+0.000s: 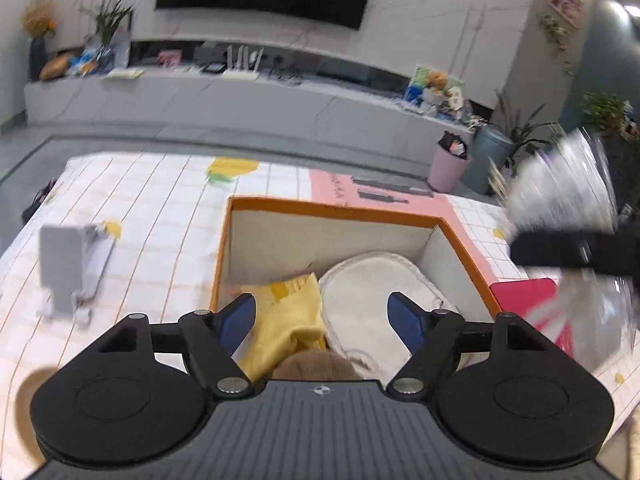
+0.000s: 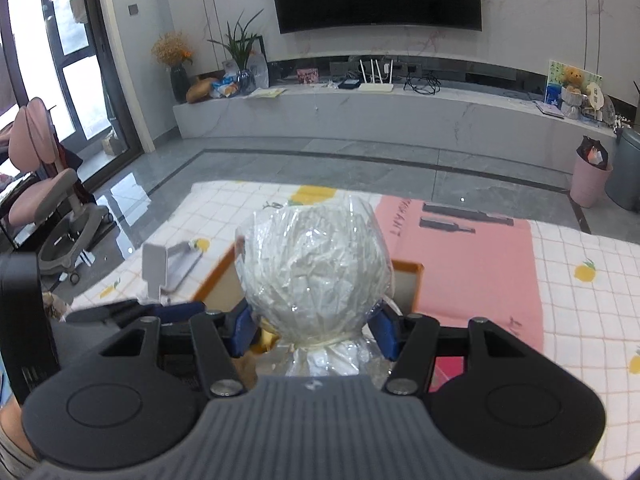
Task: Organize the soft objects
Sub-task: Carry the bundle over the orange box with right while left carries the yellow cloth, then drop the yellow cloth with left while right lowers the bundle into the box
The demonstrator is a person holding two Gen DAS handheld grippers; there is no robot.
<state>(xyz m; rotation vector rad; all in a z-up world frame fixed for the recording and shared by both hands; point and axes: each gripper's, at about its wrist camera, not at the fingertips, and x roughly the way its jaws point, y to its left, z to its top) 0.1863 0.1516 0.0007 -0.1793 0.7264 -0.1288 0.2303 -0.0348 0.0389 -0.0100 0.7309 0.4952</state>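
An orange-rimmed cardboard box [image 1: 332, 206] stands on the checked tablecloth. Inside it lie a yellow cloth [image 1: 288, 312], a white fluffy pad [image 1: 368, 280] and a brown plush thing [image 1: 316, 366] at the near edge. My left gripper [image 1: 322, 308] hangs open just above these, its blue pads wide apart and nothing between them. My right gripper [image 2: 314, 320] is shut on a white bundle wrapped in clear plastic [image 2: 316, 264], gripped near its tied neck. The bundle sits above the box's right rim [image 2: 408, 268] and shows blurred at the right edge [image 1: 560, 192] in the left wrist view.
A grey phone stand [image 1: 68, 268] lies on the cloth left of the box. A pink mat [image 2: 460, 264] covers the table behind and right of it, with a red flat item [image 1: 528, 300] beside the box. A pink chair [image 2: 40, 184] and pink bin [image 2: 590, 180] stand on the floor.
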